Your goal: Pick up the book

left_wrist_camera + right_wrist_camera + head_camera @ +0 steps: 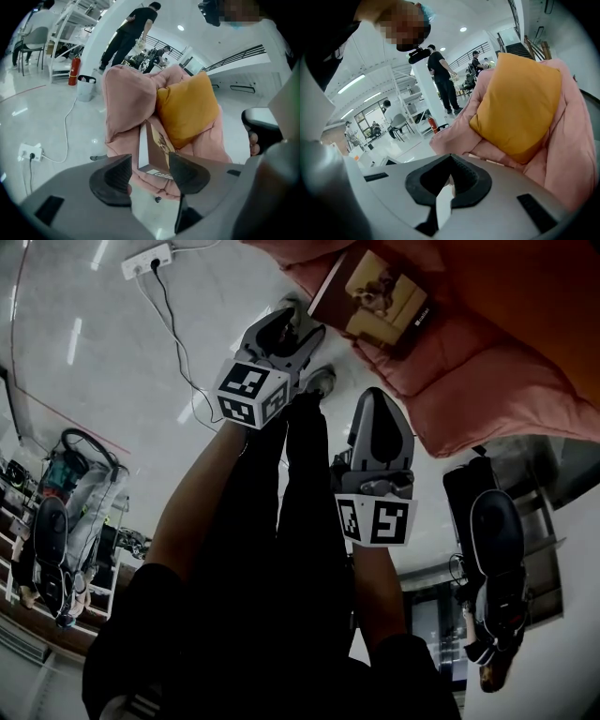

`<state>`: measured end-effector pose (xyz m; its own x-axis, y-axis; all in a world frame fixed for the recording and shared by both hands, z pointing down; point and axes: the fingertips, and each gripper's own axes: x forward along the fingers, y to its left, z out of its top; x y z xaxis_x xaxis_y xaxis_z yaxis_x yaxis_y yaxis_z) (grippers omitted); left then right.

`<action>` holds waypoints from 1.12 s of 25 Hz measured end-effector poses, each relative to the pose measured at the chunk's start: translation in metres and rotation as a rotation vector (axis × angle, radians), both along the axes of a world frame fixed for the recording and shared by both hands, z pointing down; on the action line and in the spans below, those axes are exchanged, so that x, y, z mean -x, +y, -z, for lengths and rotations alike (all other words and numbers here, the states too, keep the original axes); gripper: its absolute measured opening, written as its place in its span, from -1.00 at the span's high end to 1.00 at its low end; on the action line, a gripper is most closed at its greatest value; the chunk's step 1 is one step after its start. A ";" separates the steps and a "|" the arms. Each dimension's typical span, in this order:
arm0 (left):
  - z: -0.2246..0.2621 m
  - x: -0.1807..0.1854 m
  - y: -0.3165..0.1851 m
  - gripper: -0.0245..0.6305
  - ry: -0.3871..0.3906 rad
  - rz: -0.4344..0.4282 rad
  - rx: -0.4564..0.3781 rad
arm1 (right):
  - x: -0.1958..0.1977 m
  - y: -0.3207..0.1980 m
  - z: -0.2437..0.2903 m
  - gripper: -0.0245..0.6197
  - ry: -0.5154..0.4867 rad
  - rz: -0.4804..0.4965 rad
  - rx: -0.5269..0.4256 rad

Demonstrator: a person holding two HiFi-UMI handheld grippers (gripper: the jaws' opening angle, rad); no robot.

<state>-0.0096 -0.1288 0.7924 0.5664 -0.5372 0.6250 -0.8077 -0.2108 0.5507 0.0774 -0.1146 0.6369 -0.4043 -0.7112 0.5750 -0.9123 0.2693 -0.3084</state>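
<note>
The book (380, 296), with a brown cover and a dog picture, lies on a pink cushioned seat (487, 381) at the top of the head view. My left gripper (292, 322) points at the book's near corner from just short of it. In the left gripper view the book (157, 145) stands edge-on between and beyond the black pads (112, 180), which are apart and touch nothing; the left gripper (150, 171) is open. My right gripper (377, 401) hangs lower and nearer to me, off the seat's edge. Its jaws (449, 161) meet at the tips, with nothing held.
An orange pillow (187, 108) leans on the pink seat (126, 98) behind the book. A white power strip (147, 261) and its cable lie on the glossy floor to the left. A person in black (131, 28) stands far behind, near a white bin (86, 88).
</note>
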 end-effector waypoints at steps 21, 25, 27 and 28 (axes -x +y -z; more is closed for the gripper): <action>-0.050 -0.021 -0.009 0.12 0.193 0.026 0.098 | 0.008 -0.013 -0.033 0.92 0.019 0.026 0.073; -0.046 -0.024 -0.013 0.12 0.183 0.023 0.094 | 0.009 -0.017 -0.029 0.92 0.015 0.031 0.071; -0.044 -0.026 -0.013 0.19 0.180 0.027 0.094 | 0.009 -0.018 -0.028 0.92 0.014 0.031 0.072; -0.043 -0.027 -0.013 0.19 0.183 0.031 0.091 | 0.009 -0.019 -0.028 0.92 0.014 0.032 0.071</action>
<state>0.0173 -0.1421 0.8352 0.6588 -0.5021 0.5603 -0.6979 -0.1296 0.7044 0.0683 -0.1331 0.6647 -0.4175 -0.6553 0.6295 -0.9081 0.2759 -0.3150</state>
